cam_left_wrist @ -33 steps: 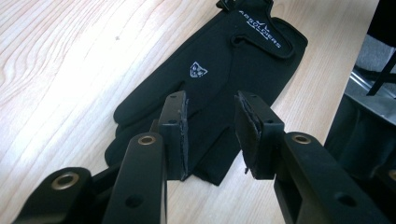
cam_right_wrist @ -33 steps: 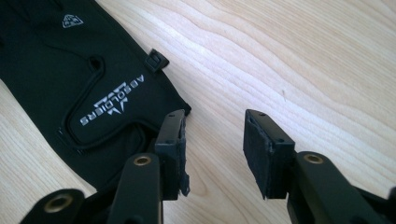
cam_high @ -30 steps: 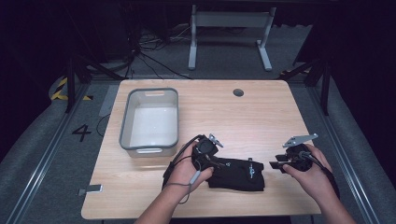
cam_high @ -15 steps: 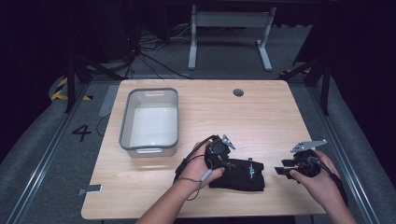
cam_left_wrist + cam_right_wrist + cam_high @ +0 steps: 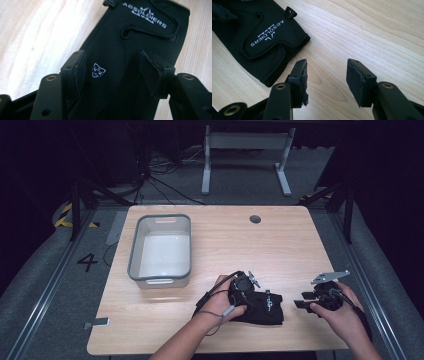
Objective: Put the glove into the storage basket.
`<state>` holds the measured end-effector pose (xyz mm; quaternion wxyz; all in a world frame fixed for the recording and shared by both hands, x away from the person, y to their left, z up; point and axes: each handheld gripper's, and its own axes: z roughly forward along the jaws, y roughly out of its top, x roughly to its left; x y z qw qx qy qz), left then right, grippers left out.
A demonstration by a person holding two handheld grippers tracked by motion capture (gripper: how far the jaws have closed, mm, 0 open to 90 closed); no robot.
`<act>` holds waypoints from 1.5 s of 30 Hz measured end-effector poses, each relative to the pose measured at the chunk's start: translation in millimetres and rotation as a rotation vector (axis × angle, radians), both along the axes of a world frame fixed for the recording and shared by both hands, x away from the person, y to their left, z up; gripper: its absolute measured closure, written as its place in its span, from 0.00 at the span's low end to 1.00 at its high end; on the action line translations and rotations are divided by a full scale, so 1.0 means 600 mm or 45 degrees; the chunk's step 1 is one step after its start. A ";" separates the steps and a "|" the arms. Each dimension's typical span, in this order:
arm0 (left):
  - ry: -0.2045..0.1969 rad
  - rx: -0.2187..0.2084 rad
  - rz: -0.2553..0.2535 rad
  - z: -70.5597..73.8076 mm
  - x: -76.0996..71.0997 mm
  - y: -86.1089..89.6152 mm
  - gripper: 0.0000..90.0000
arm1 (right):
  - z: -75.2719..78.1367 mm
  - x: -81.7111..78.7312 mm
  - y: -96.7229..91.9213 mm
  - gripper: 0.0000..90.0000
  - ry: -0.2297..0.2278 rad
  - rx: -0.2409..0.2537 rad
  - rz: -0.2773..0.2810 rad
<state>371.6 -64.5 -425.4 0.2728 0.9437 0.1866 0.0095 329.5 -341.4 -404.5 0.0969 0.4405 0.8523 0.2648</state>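
Dark room, light wood desk [image 5: 300,250], grey bin [image 5: 161,247] far-left on it, empty by the look.

High view: black glove [image 5: 262,307] lies flat near the front edge, right of centre. Left claw [image 5: 244,289] sits over the glove's left end. Right claw [image 5: 304,303] is just right of the glove, apart from it.

Left gripper view: left claw [image 5: 113,68] has just been opening; jaws stand wide, straddling the glove [image 5: 125,50] fabric, pads clear of it. Nothing gripped. White logo and brand lettering show on the back of the glove.

Right gripper view: right claw [image 5: 327,75] has just been opening too, jaws wide over bare desk [image 5: 374,32], nothing between them. Glove [image 5: 262,35] cuff end is up-left, near but not touching.

Handling, my read: light, soft, floppy fabric, not fragile. It will drape and fold when lifted. Best grab is the thicker cuff or strap edge; pinch low so the pads catch a fold rather than slide over the flat top.
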 end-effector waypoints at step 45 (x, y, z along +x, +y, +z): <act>0.028 0.311 -0.052 -0.006 -0.008 -0.046 0.60 | -0.013 0.007 0.009 0.56 0.039 0.039 0.024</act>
